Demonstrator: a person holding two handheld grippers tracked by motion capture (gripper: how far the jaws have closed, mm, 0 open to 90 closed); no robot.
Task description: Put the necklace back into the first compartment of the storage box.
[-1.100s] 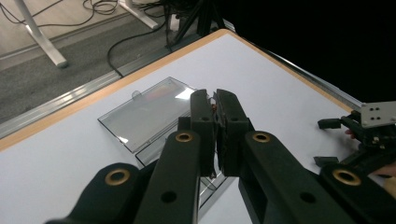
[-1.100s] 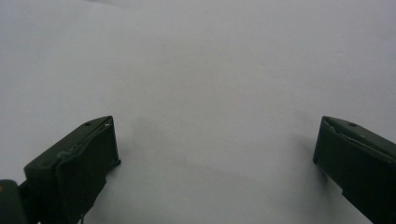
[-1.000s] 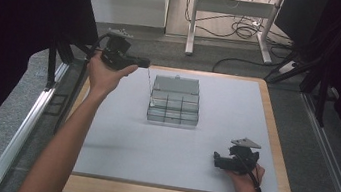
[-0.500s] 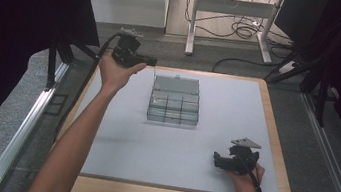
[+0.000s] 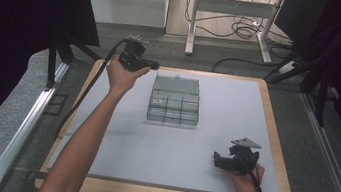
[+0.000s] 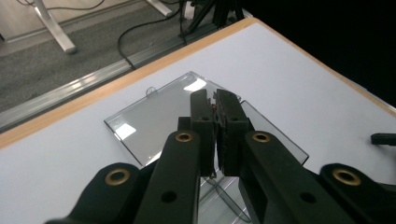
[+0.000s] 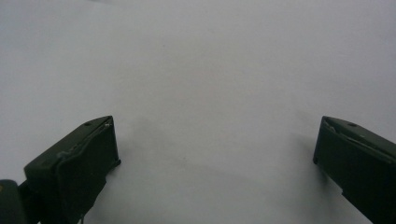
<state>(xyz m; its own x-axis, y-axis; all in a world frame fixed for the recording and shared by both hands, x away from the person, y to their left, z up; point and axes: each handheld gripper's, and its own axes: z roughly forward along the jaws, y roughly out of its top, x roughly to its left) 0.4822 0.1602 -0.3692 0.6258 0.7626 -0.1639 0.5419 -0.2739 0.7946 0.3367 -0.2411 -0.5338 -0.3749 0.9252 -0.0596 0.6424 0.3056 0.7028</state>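
We see the clear compartment box (image 5: 174, 107) near the far middle of the tabletop (image 5: 161, 150), lid (image 6: 159, 119) open and laid back flat toward the far edge. Left gripper (image 5: 152, 64) hovers just left of the lid, above the box's far corner; its jaws are pressed together, pinching something tiny we can't make out. Right gripper (image 5: 216, 161) rests on the near right tabletop, well apart from the box, jaws spread wide, holding nothing.

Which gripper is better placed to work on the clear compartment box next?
Left, probably. The left gripper hangs shut beside the far left corner of the clear box, above its open lid. The right gripper rests open on the grey mat, well away from the box.
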